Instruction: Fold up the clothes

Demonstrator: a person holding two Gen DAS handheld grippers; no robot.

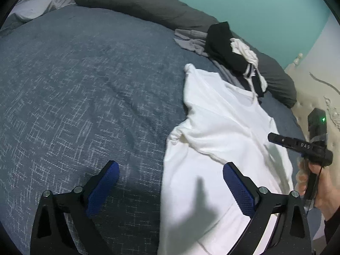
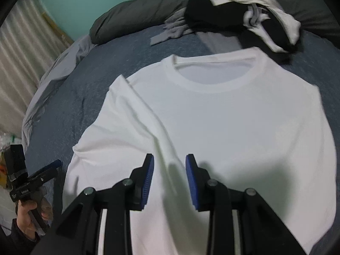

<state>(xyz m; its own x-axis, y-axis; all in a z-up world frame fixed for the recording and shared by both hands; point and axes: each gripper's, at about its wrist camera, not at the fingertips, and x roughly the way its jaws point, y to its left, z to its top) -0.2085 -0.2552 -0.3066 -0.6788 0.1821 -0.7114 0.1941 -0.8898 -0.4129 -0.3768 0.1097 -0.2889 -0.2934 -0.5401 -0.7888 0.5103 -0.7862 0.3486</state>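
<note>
Both hands tilt their tools downward over the bed [image 1: 74, 85]: the left gripper [image 1: 170, 182] has its jaws spread wide with nothing between them, one blue pad over the blue cover and the other over the edge of the white T-shirt [image 2: 223, 116]. The right gripper [image 2: 169, 170] hangs just above the shirt's lower middle, jaws a little apart and empty. The shirt's hem is cut off behind the jaws, and the heap of dark and white clothes [image 2: 244, 14] beyond the collar is too blurred to sort out.
</note>
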